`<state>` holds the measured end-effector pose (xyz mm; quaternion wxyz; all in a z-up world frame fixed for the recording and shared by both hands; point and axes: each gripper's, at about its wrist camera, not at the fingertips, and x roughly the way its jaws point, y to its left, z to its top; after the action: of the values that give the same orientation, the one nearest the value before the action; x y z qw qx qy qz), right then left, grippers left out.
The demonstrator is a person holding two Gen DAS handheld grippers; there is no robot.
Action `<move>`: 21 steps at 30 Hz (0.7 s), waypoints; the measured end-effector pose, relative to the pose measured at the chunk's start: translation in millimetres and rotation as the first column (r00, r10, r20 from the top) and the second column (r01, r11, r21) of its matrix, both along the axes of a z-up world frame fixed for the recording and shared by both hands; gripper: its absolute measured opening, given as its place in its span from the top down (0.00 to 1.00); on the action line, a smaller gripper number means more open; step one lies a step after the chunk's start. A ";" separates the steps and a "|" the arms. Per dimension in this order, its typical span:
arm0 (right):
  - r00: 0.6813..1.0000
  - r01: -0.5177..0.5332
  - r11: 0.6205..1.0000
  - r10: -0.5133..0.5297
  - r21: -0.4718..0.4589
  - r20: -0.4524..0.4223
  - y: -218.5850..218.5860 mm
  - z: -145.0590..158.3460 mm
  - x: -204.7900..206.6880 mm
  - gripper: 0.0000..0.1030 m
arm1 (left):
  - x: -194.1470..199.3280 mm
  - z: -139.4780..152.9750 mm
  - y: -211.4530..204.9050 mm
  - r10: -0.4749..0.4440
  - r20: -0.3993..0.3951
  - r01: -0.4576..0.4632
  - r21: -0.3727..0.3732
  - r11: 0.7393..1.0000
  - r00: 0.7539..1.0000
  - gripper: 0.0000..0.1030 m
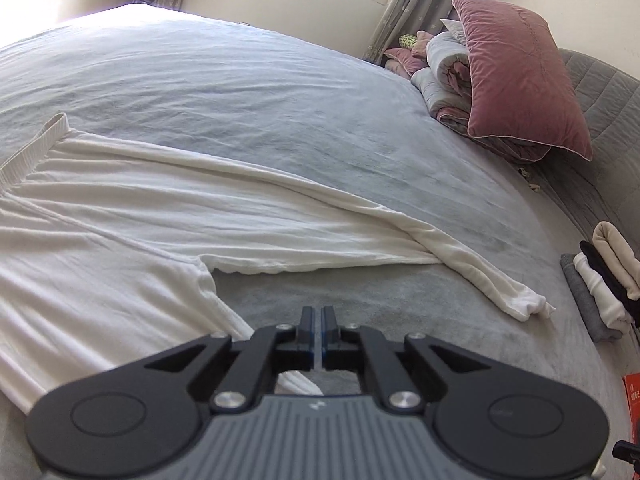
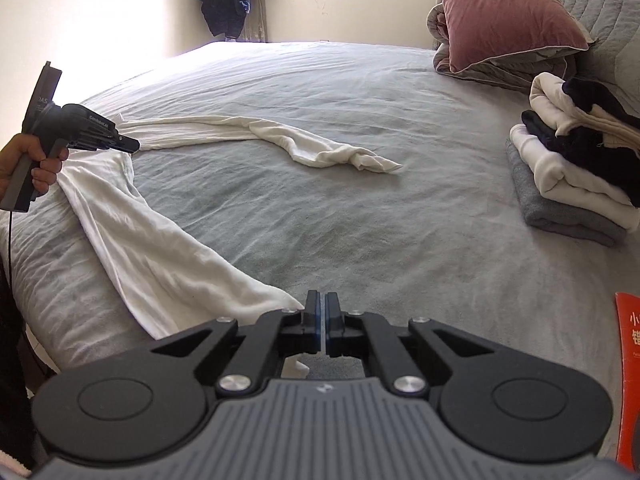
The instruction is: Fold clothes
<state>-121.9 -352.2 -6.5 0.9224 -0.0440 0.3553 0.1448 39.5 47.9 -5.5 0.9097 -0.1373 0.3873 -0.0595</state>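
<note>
Right wrist view: the right gripper [image 2: 321,312] sits with its jaws together, and the end of 1 sleeve of the white long-sleeved garment [image 2: 132,236] runs in under them; whether the pads pinch that cloth cannot be told, since the tips hide the contact. Far to this gripper's left, a hand [image 2: 32,164] carries the left gripper [image 2: 134,146], also closed, its tips at the garment's armpit fold; a pinch on the cloth there looks likely but is not clear.

From the left wrist camera, the garment's body spreads flat to the left of and ahead of the left gripper [image 1: 319,314], with the ribbed collar [image 1: 36,148] at the far left and the second sleeve [image 1: 472,260] trailing off ahead to the right, its cuff bunched. The garment seems laid out this way so each sleeve can be folded across the body.

Ahead of both grippers the grey bed [image 2: 360,92] lies open, giving broad room to swing cloth. To the right gripper's right, a stack of folded clothes [image 2: 572,168] marks the limit, with a pink pillow [image 2: 504,12] on rolled bedding beyond and a red booklet [image 2: 628,380] at the near edge.
</note>
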 end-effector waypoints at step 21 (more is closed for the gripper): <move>0.979 -0.203 0.979 0.203 0.019 -0.029 36.4 -10.3 -8.5 0.67 | -67.7 -3.6 -79.7 -0.631 0.071 0.627 0.074 0.775 0.772 0.72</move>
<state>-130.4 -315.8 -16.8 0.8977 -0.0704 0.3617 0.2417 -28.2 -31.8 -9.1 0.8572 0.0241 0.3699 -0.3575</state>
